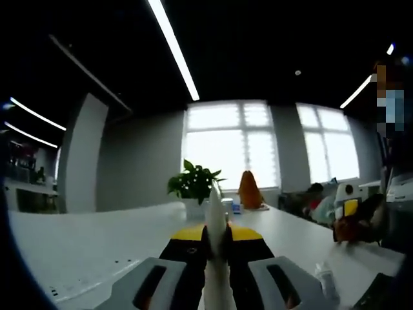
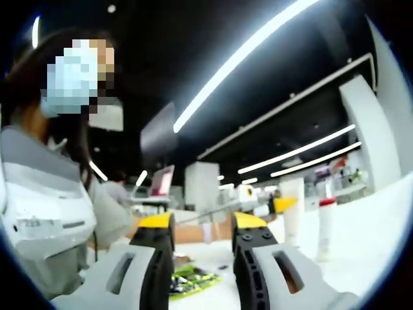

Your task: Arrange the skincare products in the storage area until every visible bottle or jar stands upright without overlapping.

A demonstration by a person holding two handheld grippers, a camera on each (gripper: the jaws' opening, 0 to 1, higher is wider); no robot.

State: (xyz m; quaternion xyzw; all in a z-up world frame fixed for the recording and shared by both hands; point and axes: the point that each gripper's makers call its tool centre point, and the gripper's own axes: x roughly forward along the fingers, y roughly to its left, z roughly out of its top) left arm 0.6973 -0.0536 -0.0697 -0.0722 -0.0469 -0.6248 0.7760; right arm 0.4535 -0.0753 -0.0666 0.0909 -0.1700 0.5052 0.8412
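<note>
My left gripper (image 1: 216,234) is shut on a slim white tube (image 1: 215,210) that stands up between its yellow-tipped jaws, above the white table (image 1: 97,245). A small clear bottle (image 1: 326,279) stands on the table at the lower right of the left gripper view. My right gripper (image 2: 201,223) is open, with nothing between its fingers. Beyond it stand a tall white bottle (image 2: 292,216) and a white bottle with a red cap (image 2: 326,227), both upright. The right gripper (image 1: 348,201) shows at the right of the left gripper view, and the left gripper (image 2: 264,201) behind the right one's jaws.
A potted plant (image 1: 193,184) and an orange object (image 1: 250,190) sit at the table's far end. A person (image 2: 45,187) stands close on the left of the right gripper view. A green packet (image 2: 193,278) lies on the table below the jaws.
</note>
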